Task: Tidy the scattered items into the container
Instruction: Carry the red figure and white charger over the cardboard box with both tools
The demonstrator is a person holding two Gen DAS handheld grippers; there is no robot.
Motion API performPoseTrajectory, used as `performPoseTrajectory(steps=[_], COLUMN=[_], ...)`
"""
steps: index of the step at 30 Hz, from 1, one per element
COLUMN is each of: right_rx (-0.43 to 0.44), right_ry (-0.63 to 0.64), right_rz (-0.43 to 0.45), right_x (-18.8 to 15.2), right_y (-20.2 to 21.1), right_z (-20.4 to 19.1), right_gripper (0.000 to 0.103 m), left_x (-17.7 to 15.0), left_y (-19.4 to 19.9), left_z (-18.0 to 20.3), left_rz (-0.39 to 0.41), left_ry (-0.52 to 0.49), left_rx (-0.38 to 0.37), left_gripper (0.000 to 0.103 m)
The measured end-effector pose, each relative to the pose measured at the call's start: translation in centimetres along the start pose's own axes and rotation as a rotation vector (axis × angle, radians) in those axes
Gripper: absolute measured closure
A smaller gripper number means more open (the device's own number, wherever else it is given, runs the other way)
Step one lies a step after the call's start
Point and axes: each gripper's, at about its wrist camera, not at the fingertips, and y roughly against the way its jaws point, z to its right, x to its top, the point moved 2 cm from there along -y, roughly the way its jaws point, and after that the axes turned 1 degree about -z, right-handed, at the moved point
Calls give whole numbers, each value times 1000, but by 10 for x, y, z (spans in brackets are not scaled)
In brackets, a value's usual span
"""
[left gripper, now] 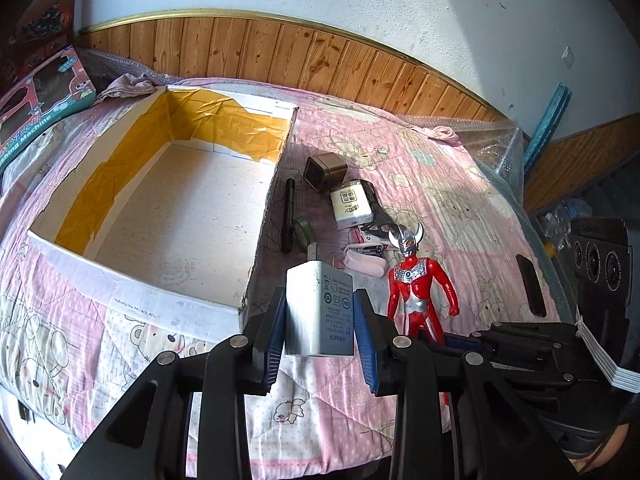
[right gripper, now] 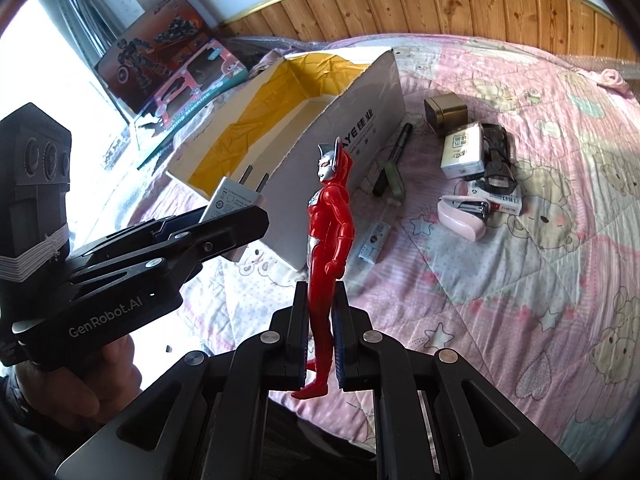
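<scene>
The box [left gripper: 160,184], open-topped with yellow tape lining its inner walls, sat in the left half of your left wrist view and looked bare inside. Your left gripper [left gripper: 320,320] was clenched on a white charger [left gripper: 320,308], prongs pointing away from you, at the lower centre of that frame. The box's near right corner lay just left of and beyond the jaws, so the charger needed only a short carry forward and to the left to clear the wall.

Your right gripper [right gripper: 320,340] gripped a red toy figure [right gripper: 330,240] by the legs, upright, its long axis running straight up the middle of the right wrist view. From there the box [right gripper: 360,112] stood beyond the figure, toward the upper left of the frame, with the left gripper [right gripper: 236,216] already nearer its open mouth. I judged the left hand the better one to drop first.

A stapler [right gripper: 464,216], a white packet [right gripper: 462,152], a small dark tin [right gripper: 446,114] and a black pen [right gripper: 400,142] lay on the pink quilt [right gripper: 540,300] to the right of the box.
</scene>
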Motion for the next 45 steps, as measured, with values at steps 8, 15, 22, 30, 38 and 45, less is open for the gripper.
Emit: performPoseTrajectory(steps=[8,15,22,30,38,45], right_rx=[5,10,16,24,32,36], right_ry=[16,41,71,108,142,185], right_rz=[5,8,7,3,-8,-27], right_x=[17,34,50,69,88,106], right_y=[-1,-2,-3,-7,-14,-21], right_z=[-7,-15,-23,-35,-43,-54], right_gripper=[92,92,92,92,92,92], left_x=[13,24,37,48,63,81], left_y=[5,8,14,14,18,17], left_z=[-13,-22,-28,-43,-57,-70], left_rz=[17,27,46,46,64,78], left_ry=[22,33,35,56,60,54], left_rx=[-6,-11,-14,-11,8,27], left_gripper=[69,69,69,69,70,70])
